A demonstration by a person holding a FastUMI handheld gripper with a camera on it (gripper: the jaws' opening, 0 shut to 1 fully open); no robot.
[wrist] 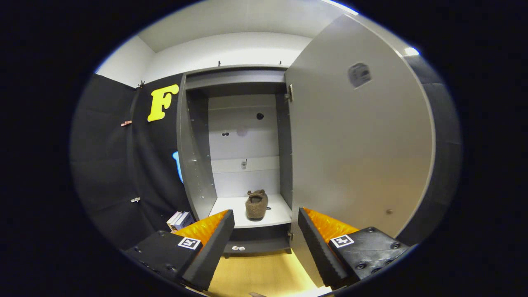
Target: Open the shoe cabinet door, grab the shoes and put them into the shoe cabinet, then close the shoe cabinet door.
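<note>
A grey shoe cabinet [194, 165] stands ahead with its door [354, 152] swung wide open to the right. One brown fuzzy shoe [256, 204] sits upright on the pale bottom shelf [278, 214] inside, toe toward the back. My gripper [266, 218] is open, its two fingers spread wide with nothing between them. The shoe lies beyond the fingertips, in line with the gap. The right finger [319, 243] sits close to the lower edge of the open door.
A small stack of books [180, 220] lies on the floor left of the cabinet, against the black cloth wall. A wooden floor [255, 274] runs below the cabinet. A small knob [388, 211] shows low on the door's inner face.
</note>
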